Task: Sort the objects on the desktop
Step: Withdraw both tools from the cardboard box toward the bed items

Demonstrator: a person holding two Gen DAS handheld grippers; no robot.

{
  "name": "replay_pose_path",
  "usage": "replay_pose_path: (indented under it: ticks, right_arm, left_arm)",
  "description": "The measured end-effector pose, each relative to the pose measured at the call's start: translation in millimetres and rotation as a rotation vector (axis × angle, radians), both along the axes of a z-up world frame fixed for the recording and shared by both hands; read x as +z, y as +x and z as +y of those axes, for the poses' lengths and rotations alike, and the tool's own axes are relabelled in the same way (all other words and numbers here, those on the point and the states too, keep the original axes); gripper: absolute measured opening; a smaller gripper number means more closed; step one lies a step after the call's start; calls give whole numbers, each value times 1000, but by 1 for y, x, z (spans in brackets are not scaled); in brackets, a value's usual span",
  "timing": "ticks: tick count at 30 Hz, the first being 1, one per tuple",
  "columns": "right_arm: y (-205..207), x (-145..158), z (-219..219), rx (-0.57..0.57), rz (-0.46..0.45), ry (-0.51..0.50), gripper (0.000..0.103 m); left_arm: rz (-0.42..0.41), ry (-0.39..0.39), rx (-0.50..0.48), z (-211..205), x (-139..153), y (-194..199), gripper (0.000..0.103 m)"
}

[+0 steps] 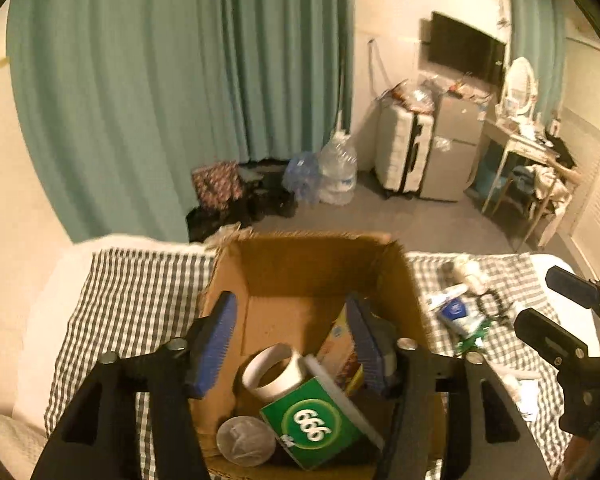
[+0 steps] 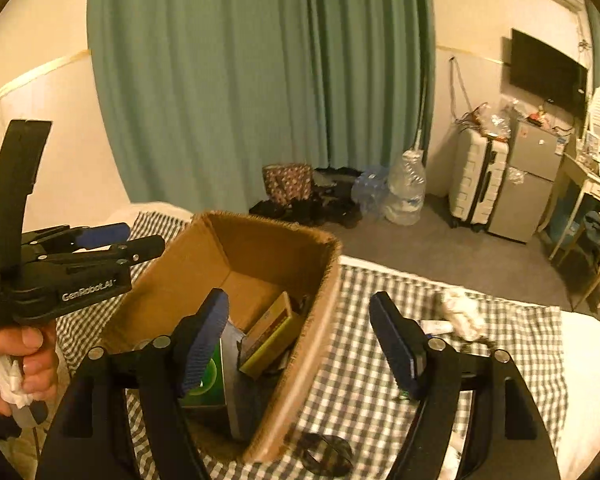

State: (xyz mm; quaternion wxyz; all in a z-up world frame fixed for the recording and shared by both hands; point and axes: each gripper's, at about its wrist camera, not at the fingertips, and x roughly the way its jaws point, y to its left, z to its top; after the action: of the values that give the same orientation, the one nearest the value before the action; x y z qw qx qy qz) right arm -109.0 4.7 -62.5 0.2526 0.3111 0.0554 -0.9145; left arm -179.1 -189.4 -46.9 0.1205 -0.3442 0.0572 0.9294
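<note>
- The box (image 1: 300, 272), open cardboard, sits on the checked cloth (image 1: 140, 292) spread over the bed (image 2: 592, 360), and it's already got a load in it.
- Inside, seen from the left wrist: a green carton (image 1: 314, 426) marked 666 lying tilted, a tape roll (image 1: 274, 370) leaning just behind it, and a round silvery lid (image 1: 244, 440) down at the near wall.
- There's also a yellowish packet (image 1: 340, 344) standing against the right wall; the right wrist view shows it too, tilted beside the green carton.
- Left gripper (image 1: 296, 344) hangs over the box mouth, fingers (image 1: 216, 340) spread wide, and nothing sits between the blue pads.
- Right gripper (image 2: 304, 344) is wide as well, straddling the box's right wall: one finger over the inside, the other over the cloth. Nothing pinched there either.
- From the right wrist you can see the left gripper side-on, with a hand (image 2: 20, 364) on its grip and a scrap of white tissue (image 2: 10, 380) bunched against the handle.
- Outside the box, to its right on the cloth, a small pile waits: a blue-and-white tube (image 1: 456, 310), a crumpled white wad (image 2: 460, 312), some dark cord (image 1: 492, 304), too blurred to name better.
- A dark ring-shaped thing (image 2: 326, 454) lies on the cloth just by the box's near corner.
- Further out: a green curtain (image 1: 180, 80), water jugs (image 1: 338, 172) on the floor, a white suitcase (image 1: 404, 152), a wall TV (image 1: 466, 48), and a cluttered dressing table (image 1: 528, 144) at far right.
</note>
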Motion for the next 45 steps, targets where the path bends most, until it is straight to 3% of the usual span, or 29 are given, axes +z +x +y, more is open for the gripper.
replay_pose_path:
  ticks: [7, 9, 19, 29, 35, 45]
  right_arm:
    - [19, 35, 49, -82, 64, -30, 90]
    - [23, 44, 64, -117, 76, -36, 103]
    - [43, 69, 126, -246, 163, 16, 103]
    - [39, 72, 202, -307, 169, 49, 103]
    - [27, 52, 236, -330, 146, 67, 103]
    - [-13, -8, 262, -326, 60, 100, 103]
  left_arm:
    - [90, 38, -19, 29, 43, 33, 103]
    - [120, 34, -30, 40, 53, 41, 103]
    - [152, 16, -78, 95, 68, 65, 103]
    - [118, 7, -119, 149, 47, 68, 103]
    - [64, -4, -135, 179, 19, 61, 103]
    - [-33, -41, -148, 222, -37, 32, 103]
